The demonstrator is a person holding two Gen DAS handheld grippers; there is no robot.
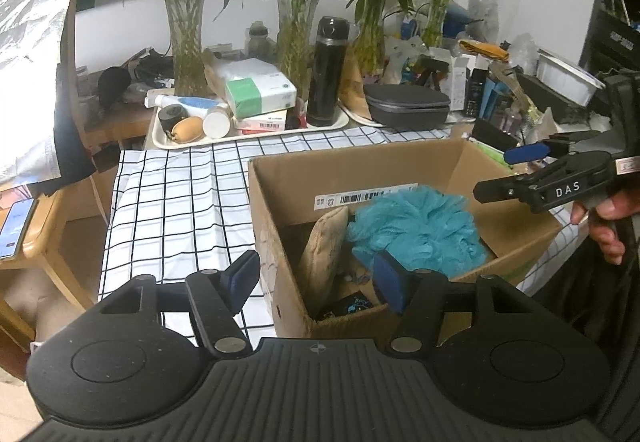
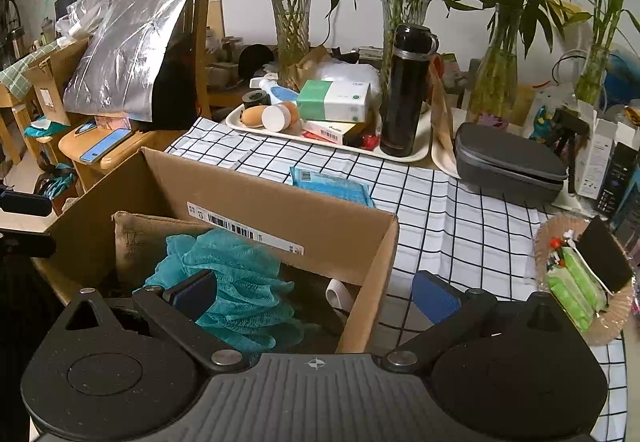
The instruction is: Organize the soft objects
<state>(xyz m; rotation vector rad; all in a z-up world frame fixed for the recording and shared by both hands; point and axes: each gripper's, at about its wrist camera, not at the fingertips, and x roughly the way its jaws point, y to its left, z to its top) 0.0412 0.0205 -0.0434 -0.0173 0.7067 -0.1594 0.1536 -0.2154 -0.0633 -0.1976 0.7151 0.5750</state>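
An open cardboard box (image 1: 276,202) stands on the checked tablecloth. Inside lie a teal mesh bath puff (image 1: 416,226) and a tan burlap pillow (image 1: 322,254); both also show in the right wrist view, the puff (image 2: 236,282) and the pillow (image 2: 140,242). My left gripper (image 1: 316,282) is open and empty over the box's near left corner. My right gripper (image 2: 316,294) is open and empty over the box's right corner; it also shows in the left wrist view (image 1: 504,172) above the box's right side. A blue soft packet (image 2: 328,186) lies on the cloth behind the box.
A tray (image 2: 400,156) holds a black flask (image 2: 404,90), tissue pack and bottles. A grey case (image 2: 508,162) and a wicker basket (image 2: 600,326) of small items sit to the right. Glass vases with plants (image 1: 188,22) line the back. A phone (image 2: 106,144) lies on a stool at left.
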